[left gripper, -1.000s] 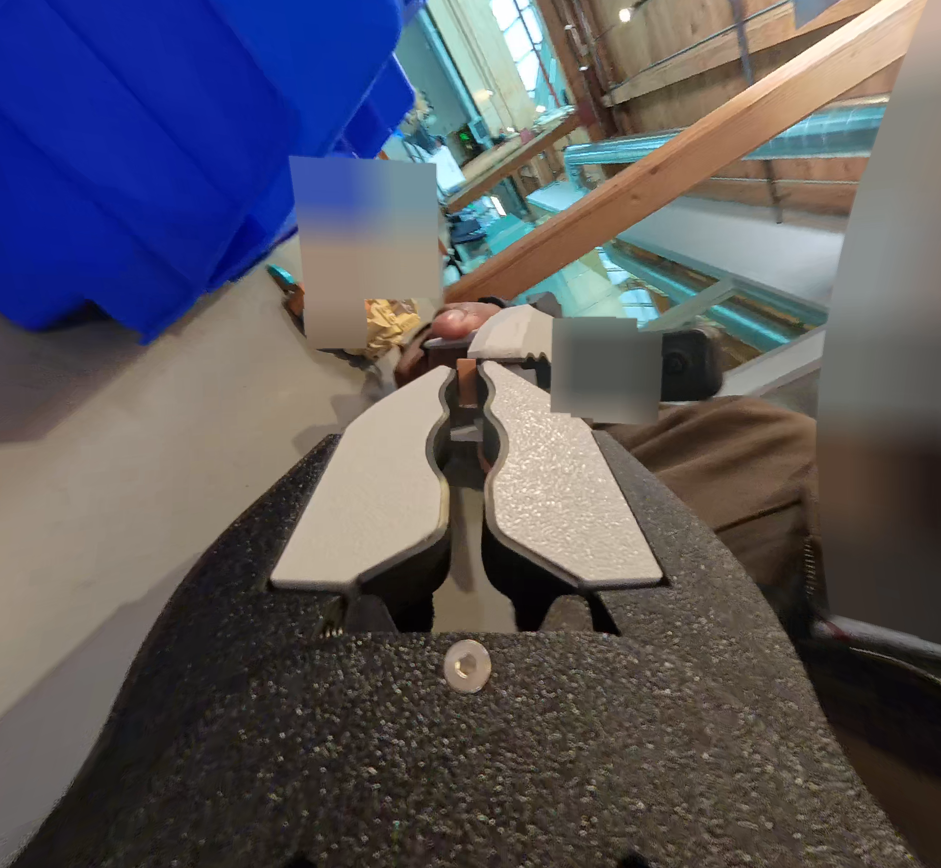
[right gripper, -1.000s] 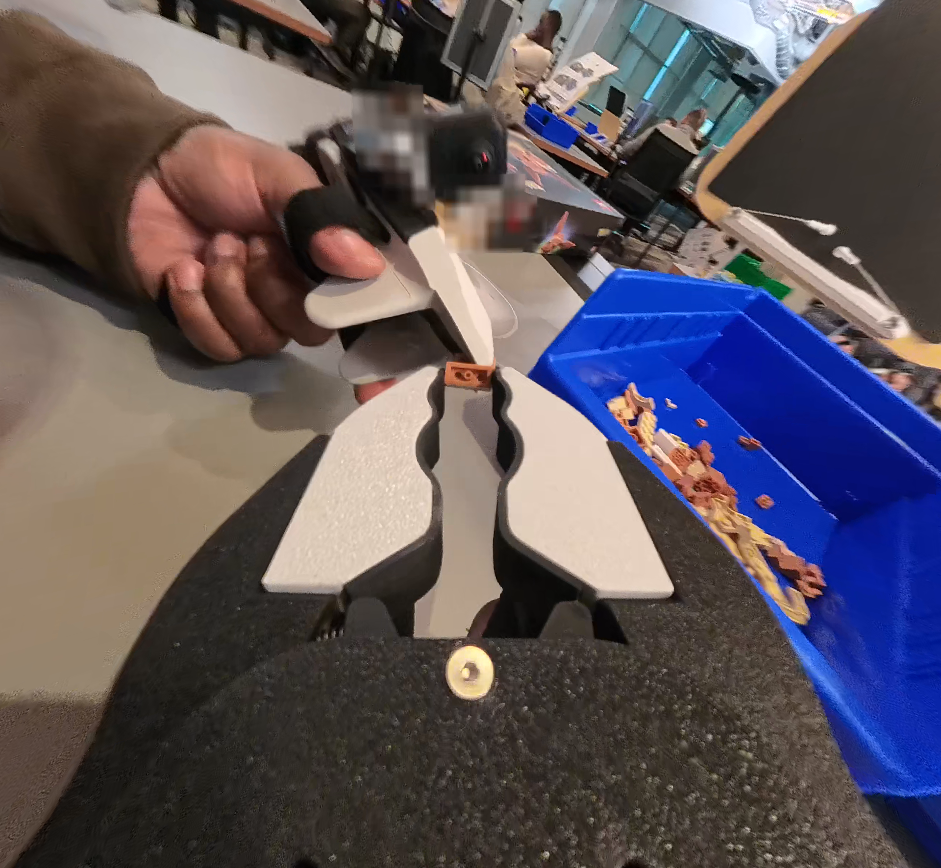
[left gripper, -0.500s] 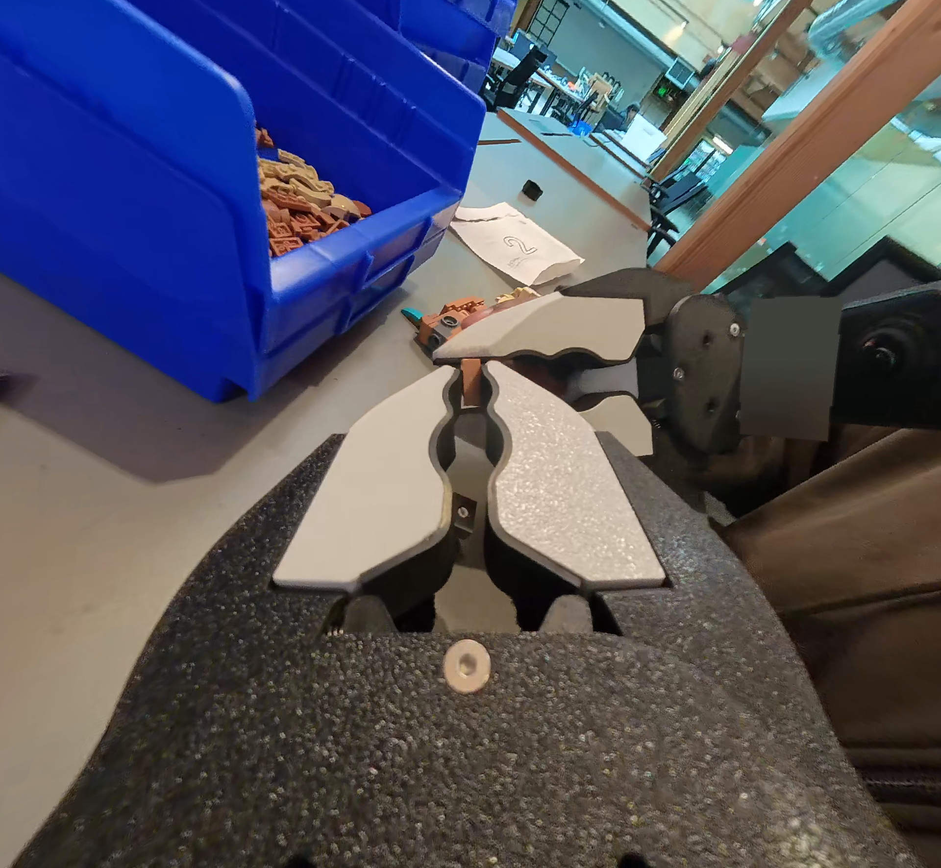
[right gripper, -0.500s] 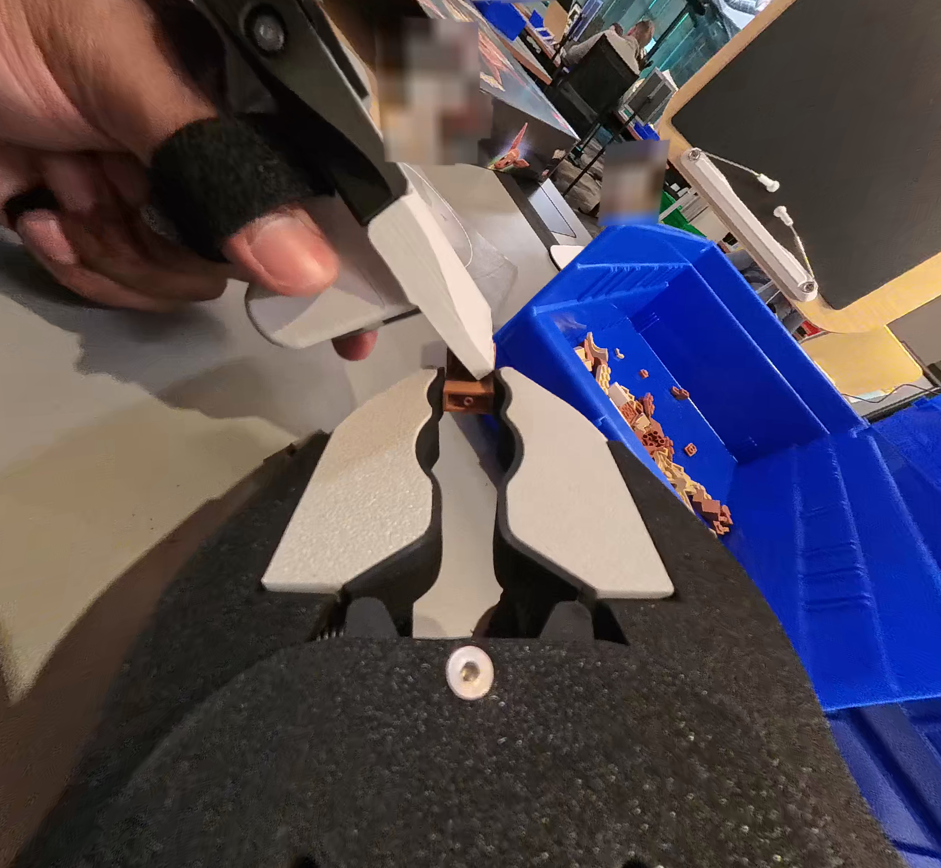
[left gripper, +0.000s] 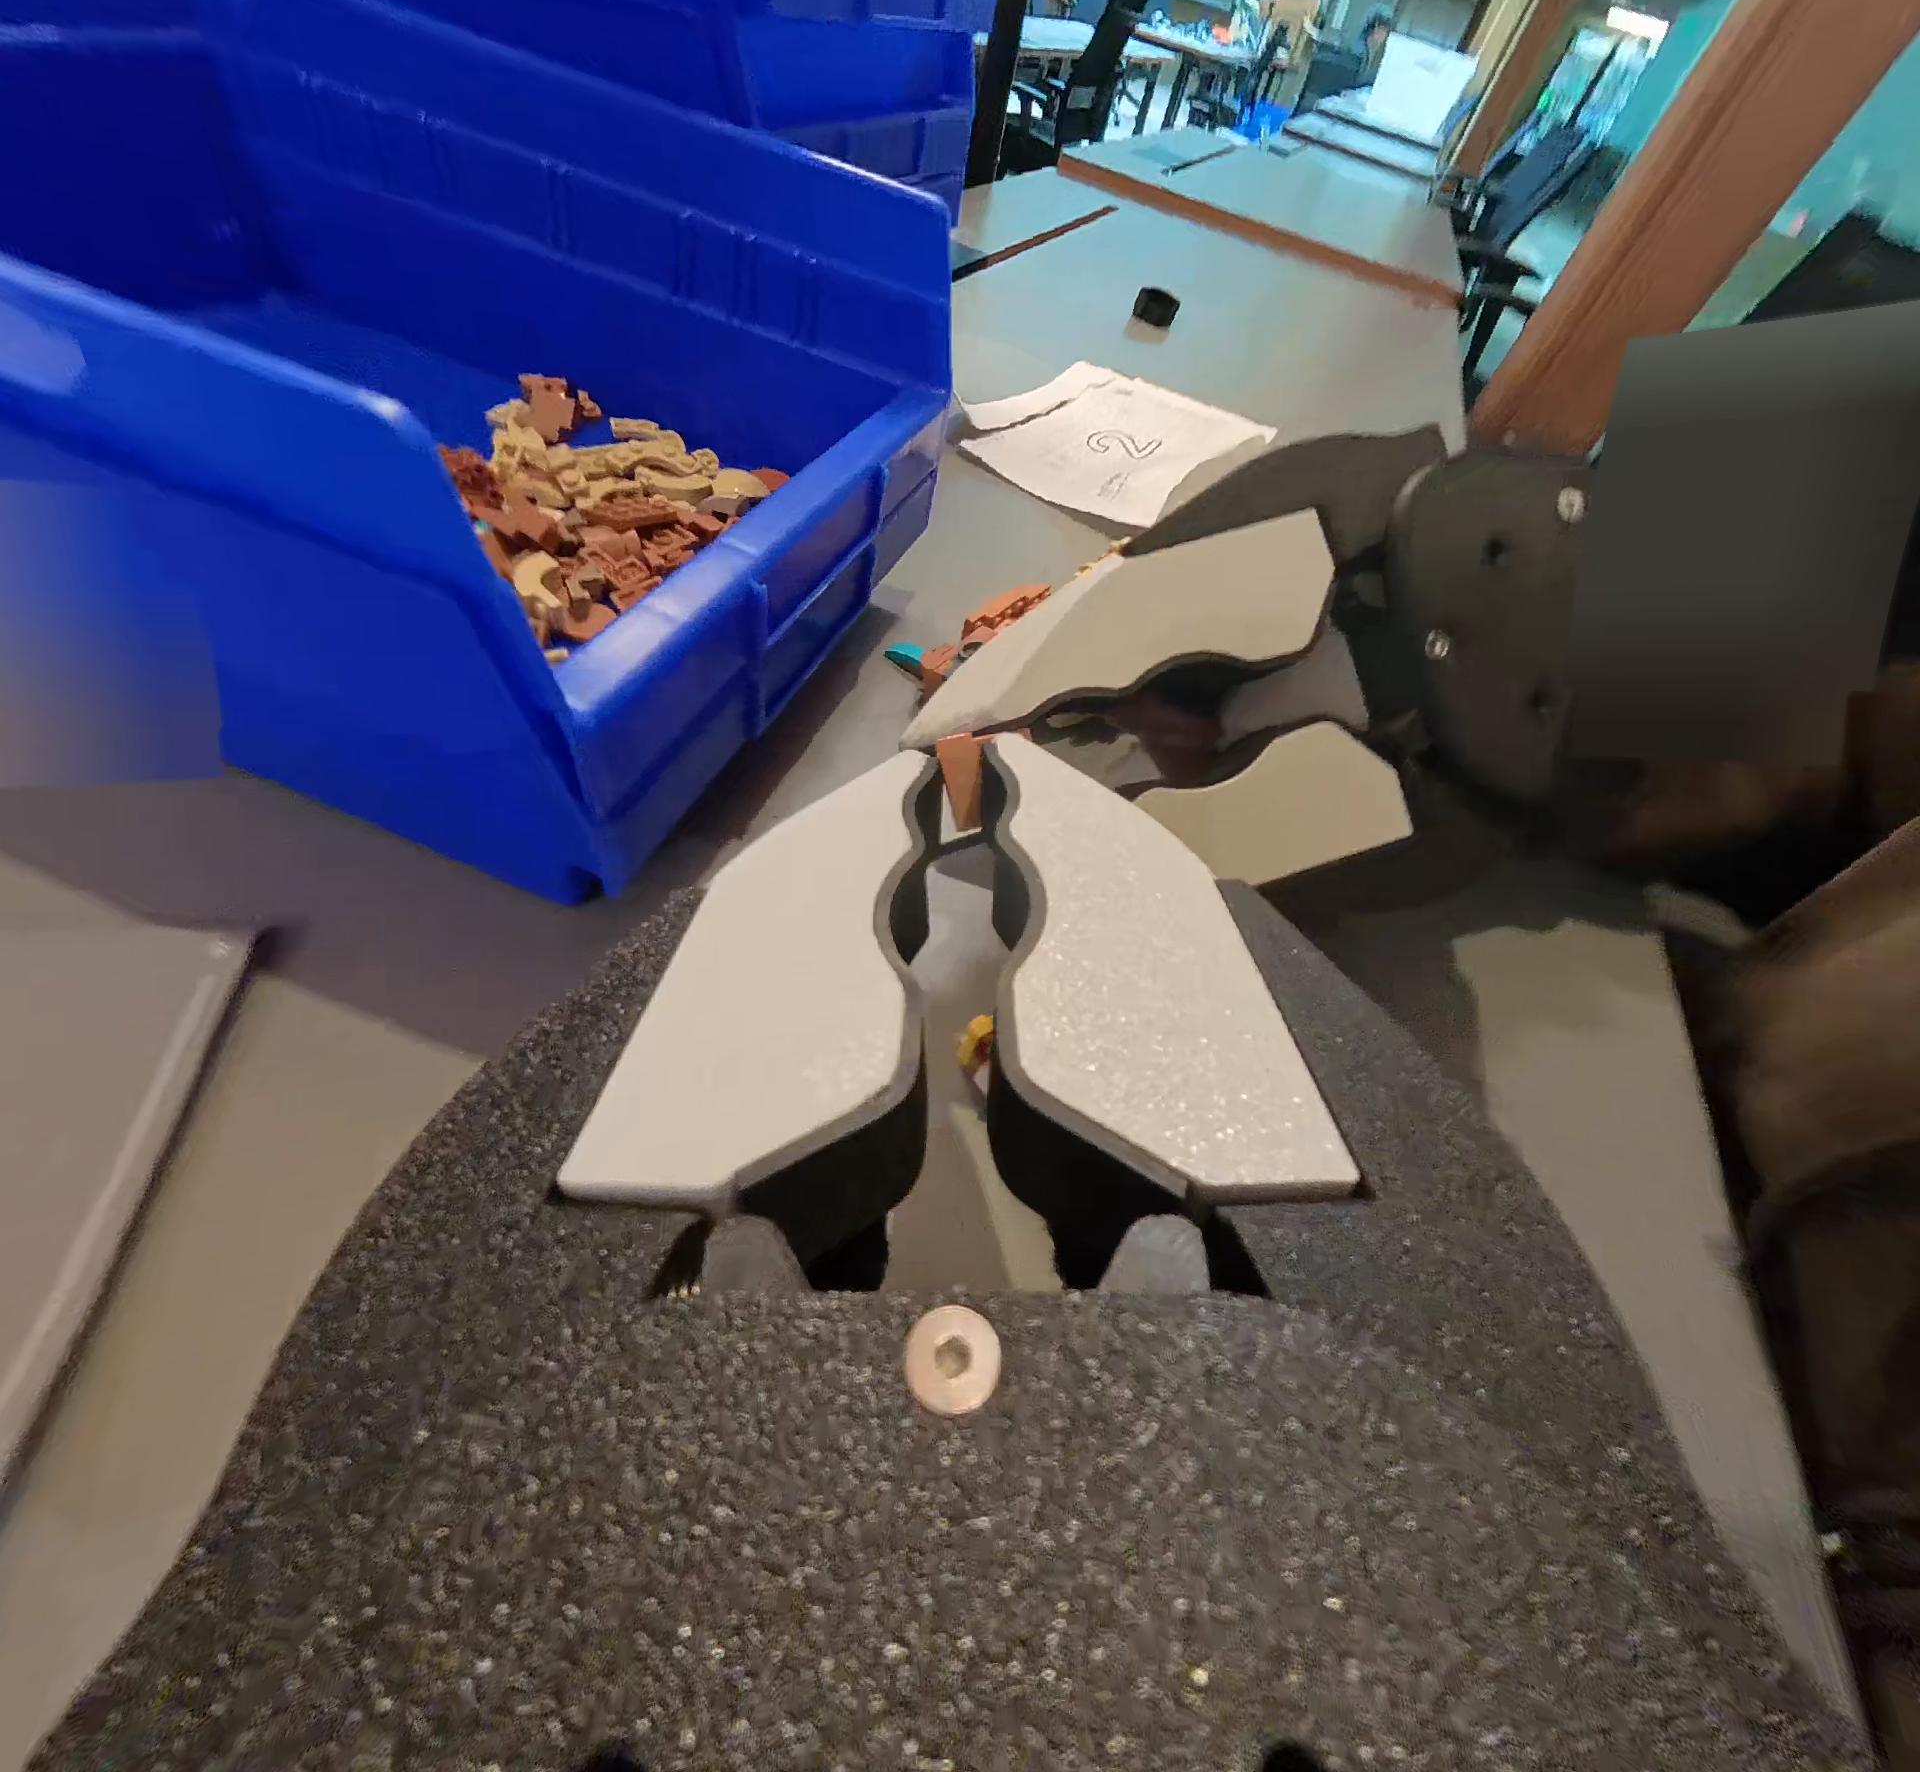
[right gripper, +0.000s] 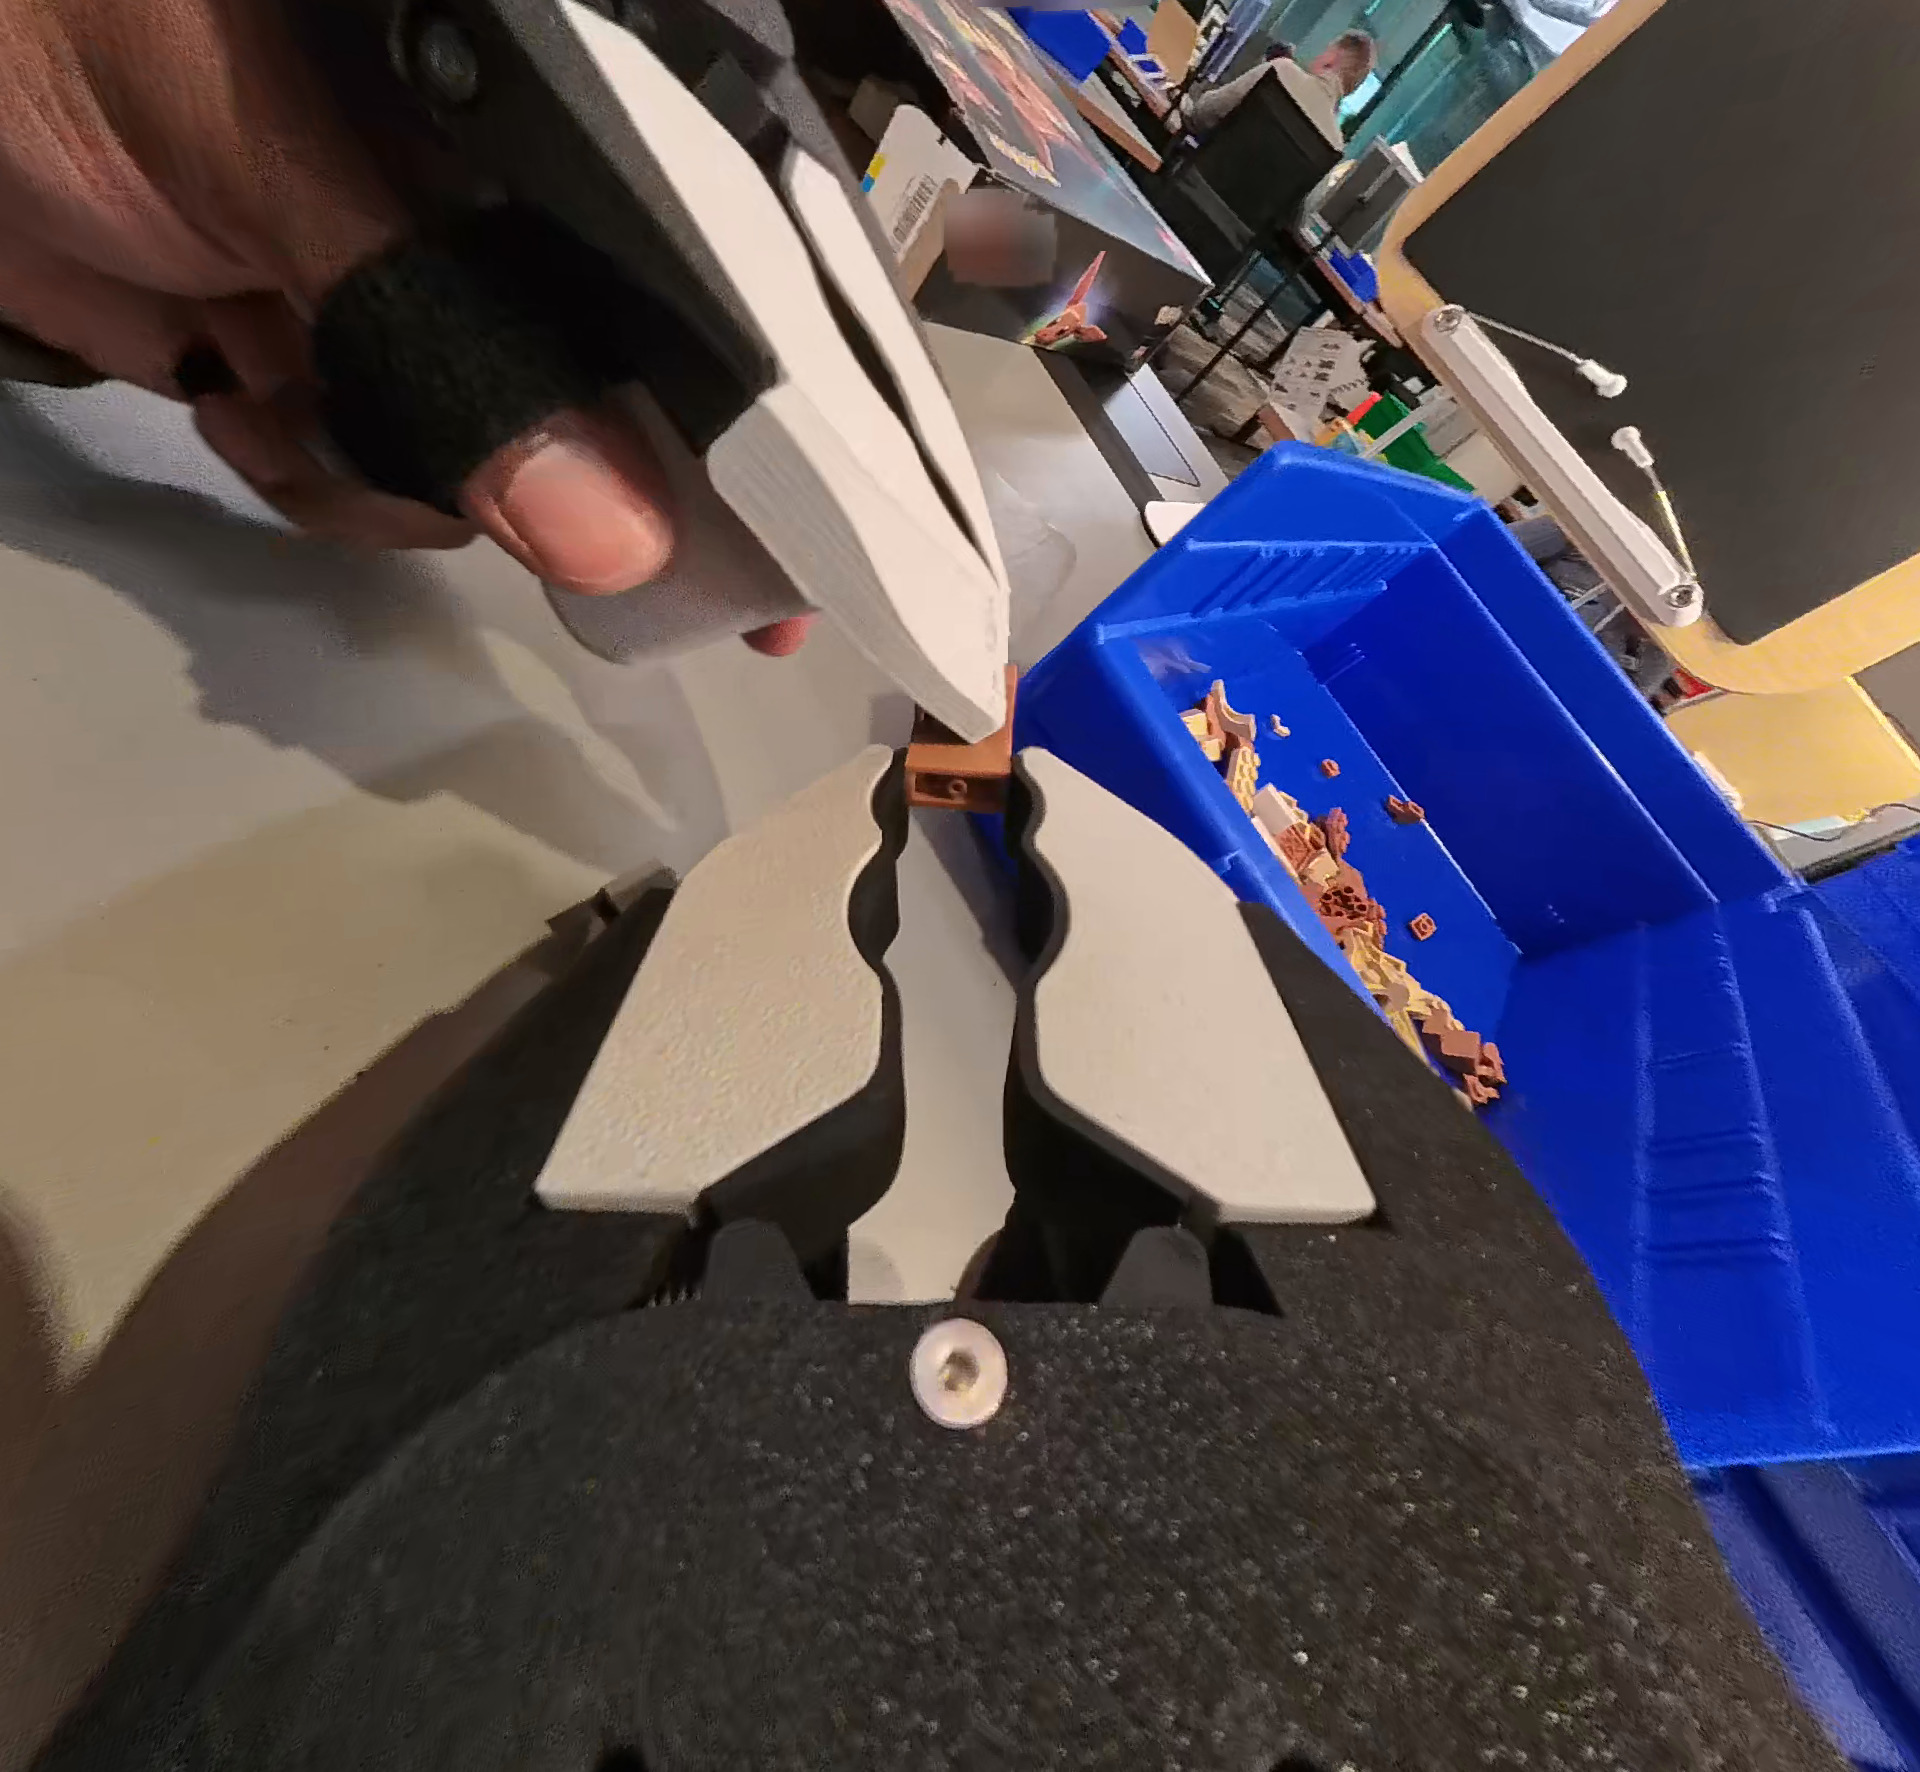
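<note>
My left gripper (left gripper: 961,766) is shut on a thin brown piece (left gripper: 961,787), held upright at its fingertips. My right gripper (right gripper: 956,772) is shut on a small brown brick (right gripper: 956,780). The two grippers meet tip to tip above the grey table (left gripper: 312,1099). In the left wrist view the right gripper's fingers (left gripper: 1122,642) come in from the right, over my left fingertips. In the right wrist view the left gripper's fingers (right gripper: 852,517) come down from the upper left, and the thin brown piece (right gripper: 1010,688) rests against the top of the brick. A hand (right gripper: 156,112) grips the left gripper.
An open blue bin (left gripper: 727,642) with several brown and tan pieces (left gripper: 592,517) stands left of the grippers, also in the right wrist view (right gripper: 1558,787). More blue bins (left gripper: 520,8) are stacked behind. A small brown model (left gripper: 987,626), a paper sheet (left gripper: 1112,455) and a yellow piece (left gripper: 974,1036) lie on the table. My left and right fingertips are right by each other.
The left gripper swung down from facing the ceiling to level with the table. The two grippers closed in until the pieces met. Both kept their grasp.
</note>
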`<state>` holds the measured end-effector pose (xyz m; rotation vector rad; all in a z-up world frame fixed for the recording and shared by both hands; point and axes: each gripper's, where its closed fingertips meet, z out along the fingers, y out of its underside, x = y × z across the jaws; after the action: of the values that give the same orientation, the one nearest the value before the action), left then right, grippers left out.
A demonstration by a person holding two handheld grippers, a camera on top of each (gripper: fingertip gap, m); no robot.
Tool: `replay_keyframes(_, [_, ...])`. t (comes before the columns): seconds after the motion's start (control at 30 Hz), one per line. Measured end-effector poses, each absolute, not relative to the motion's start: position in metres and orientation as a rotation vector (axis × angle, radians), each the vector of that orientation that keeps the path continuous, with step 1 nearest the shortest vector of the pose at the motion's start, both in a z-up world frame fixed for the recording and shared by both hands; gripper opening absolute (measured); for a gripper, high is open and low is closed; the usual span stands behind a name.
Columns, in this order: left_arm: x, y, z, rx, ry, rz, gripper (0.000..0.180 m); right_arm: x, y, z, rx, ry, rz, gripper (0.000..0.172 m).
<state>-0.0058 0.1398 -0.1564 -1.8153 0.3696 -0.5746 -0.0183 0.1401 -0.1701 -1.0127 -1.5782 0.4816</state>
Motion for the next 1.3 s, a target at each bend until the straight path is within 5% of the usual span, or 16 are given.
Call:
replay_keyframes(0.6, [-0.044, 0.143, -0.152, -1.775, 0.506, -0.435, 0.006, -0.011, 0.124, -0.173, -1.049, -1.697, 0.704, 0.017])
replay_keyframes(0.9, [-0.044, 0.148, -0.166, -1.841, 0.39, -0.553, 0.006, -0.021, 0.235, -0.103, -1.265, -1.356, 0.436, 0.018])
replay_keyframes(1.07, [-0.046, 0.146, -0.164, -1.819, 0.384, -0.545, 0.006, -0.03, 0.278, -0.121, -1.48, -1.381, 0.41, 0.051])
replay_keyframes(1.3, [-0.037, 0.146, -0.135, -1.713, 0.45, -0.495, 0.006, 0.005, 0.236, -0.108, -1.35, -1.363, 0.539, 0.04])
